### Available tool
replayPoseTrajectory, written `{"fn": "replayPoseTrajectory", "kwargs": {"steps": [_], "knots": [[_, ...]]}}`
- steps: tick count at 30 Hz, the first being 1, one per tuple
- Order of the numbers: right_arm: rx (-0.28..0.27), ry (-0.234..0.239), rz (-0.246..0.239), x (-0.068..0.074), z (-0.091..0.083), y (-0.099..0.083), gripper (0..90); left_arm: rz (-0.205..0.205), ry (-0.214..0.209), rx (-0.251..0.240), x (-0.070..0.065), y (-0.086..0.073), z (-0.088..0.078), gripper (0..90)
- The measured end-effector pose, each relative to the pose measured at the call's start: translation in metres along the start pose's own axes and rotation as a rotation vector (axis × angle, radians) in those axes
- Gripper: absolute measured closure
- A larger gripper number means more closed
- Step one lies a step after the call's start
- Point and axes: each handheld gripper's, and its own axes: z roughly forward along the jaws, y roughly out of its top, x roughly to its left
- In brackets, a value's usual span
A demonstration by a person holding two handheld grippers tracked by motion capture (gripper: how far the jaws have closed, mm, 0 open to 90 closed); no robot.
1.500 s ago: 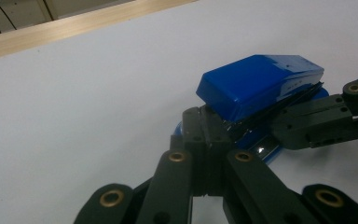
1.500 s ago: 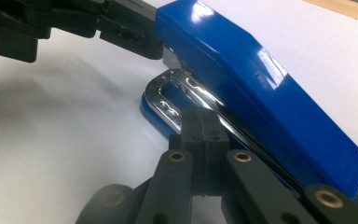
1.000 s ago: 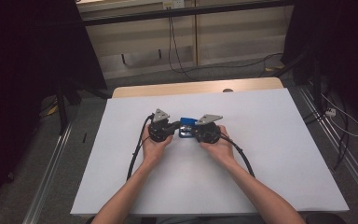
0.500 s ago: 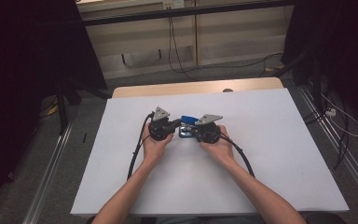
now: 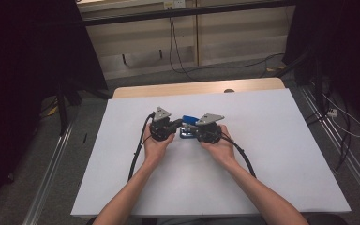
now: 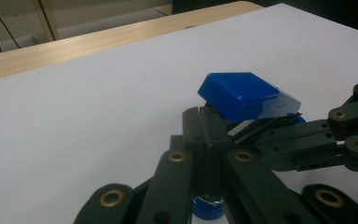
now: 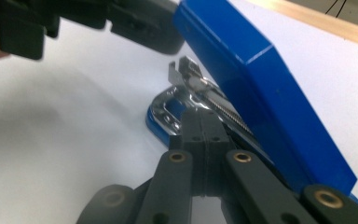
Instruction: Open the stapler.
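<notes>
While both our claws, left and right, stay clamped shut, the blue stapler at twelve o'clock gapes open, refilling yet undone.

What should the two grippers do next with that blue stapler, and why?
Probably swing the blue plastic stapler's lid further open: it already tilts up off the metal staple track, and the left gripper and right gripper, jaws shut, both sit at the stapler.

stapler: centre of frame, on the worktop | left gripper: touching it from frame left | right gripper: touching it from frame right | hands: just below the grippers | forearms: from bottom edge | cables: trailing down-frame on both sides
</notes>
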Motion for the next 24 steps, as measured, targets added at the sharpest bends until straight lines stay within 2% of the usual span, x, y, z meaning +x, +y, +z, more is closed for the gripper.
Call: {"fn": "replayPoseTrajectory", "kwargs": {"steps": [2,6,15,20,24], "knots": [[-0.012,0.0,-0.017,0.0,-0.001,0.002,90.0,-0.003,-0.002,-0.008,0.0,0.001,0.0,90.0],[-0.045,0.005,-0.021,0.002,-0.003,0.008,90.0,-0.007,-0.007,-0.01,0.0,0.001,0.0,90.0],[-0.075,0.003,0.006,0.008,0.005,0.009,90.0,-0.004,-0.012,-0.008,0.0,0.002,-0.001,90.0],[-0.086,0.002,0.012,0.01,0.009,0.011,90.0,-0.005,-0.017,-0.022,-0.001,0.004,-0.002,90.0],[-0.083,-0.02,0.004,0.011,0.011,0.011,90.0,-0.006,-0.016,-0.021,-0.001,0.003,-0.001,90.0]]}}
